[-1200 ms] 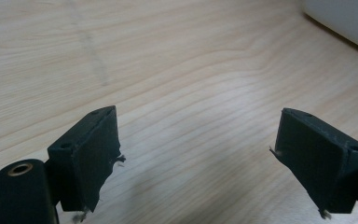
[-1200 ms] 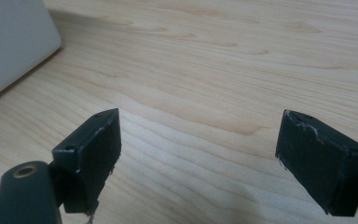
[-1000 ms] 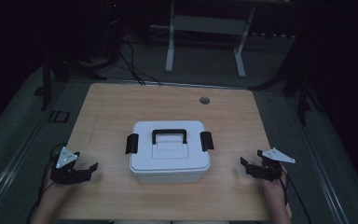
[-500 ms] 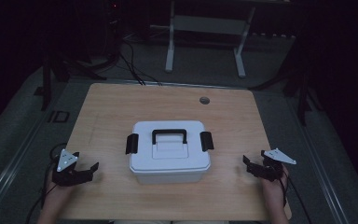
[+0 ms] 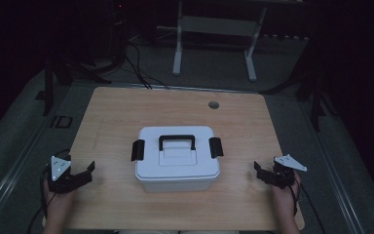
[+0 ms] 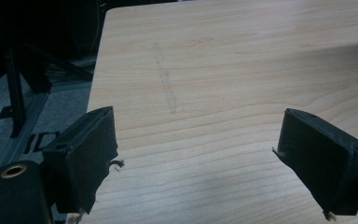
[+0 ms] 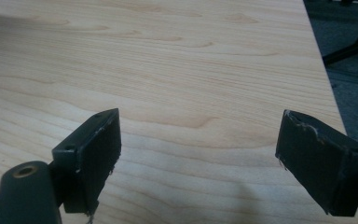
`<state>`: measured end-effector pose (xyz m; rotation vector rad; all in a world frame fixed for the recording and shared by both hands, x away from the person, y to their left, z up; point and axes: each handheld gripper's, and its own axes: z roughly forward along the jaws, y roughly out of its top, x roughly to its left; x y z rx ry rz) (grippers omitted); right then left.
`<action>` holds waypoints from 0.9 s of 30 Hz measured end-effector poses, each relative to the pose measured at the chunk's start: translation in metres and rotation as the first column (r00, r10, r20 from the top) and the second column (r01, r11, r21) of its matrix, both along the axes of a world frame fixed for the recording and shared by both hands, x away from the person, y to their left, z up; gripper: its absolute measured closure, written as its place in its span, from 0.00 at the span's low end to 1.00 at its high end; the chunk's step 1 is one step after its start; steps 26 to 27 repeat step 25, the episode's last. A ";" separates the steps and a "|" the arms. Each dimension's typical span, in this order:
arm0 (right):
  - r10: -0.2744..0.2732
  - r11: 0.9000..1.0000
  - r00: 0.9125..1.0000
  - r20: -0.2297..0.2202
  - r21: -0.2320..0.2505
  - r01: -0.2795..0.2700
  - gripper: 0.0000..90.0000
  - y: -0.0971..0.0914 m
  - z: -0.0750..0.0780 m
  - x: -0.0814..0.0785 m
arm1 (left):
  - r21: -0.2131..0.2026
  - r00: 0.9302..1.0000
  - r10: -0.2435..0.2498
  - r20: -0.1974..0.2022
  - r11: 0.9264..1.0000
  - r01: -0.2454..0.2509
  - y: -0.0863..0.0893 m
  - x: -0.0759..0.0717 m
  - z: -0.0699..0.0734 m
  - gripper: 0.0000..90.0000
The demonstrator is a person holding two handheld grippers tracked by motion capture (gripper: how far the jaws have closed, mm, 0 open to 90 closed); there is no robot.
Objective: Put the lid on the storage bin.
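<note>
From above, a white plastic lidded box with black handle and latches (image 5: 177,157) is sitting mid-counter (image 5: 126,112), between the left gripper (image 5: 86,171) and right gripper (image 5: 262,171) (both well apart from it). Each gripper view is showing jaws spread wide, holding nothing, over bare light wood.

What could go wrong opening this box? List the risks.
1. Both black side latches look shut on the white storage box; lifting the handle first would likely raise the whole box.
2. The left gripper and right gripper rest open, well apart from it; one-sided pushing might slide it across the table.
</note>
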<state>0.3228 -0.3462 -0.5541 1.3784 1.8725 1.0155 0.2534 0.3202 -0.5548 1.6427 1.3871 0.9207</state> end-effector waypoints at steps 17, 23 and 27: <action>-0.067 0.997 0.997 0.045 0.030 0.065 0.15 -0.005 0.002 0.002 | 0.019 0.998 0.050 0.048 0.999 -0.051 -0.001 -0.001 -0.001 0.13; -0.068 0.997 0.997 0.047 0.025 0.067 0.15 -0.004 0.001 0.002 | 0.013 0.998 0.044 0.041 0.999 -0.044 -0.001 -0.001 -0.002 0.13; -0.072 0.997 0.996 0.046 0.030 0.070 0.15 -0.005 0.001 0.002 | 0.012 0.999 0.035 0.037 0.999 -0.036 -0.002 0.000 -0.002 0.13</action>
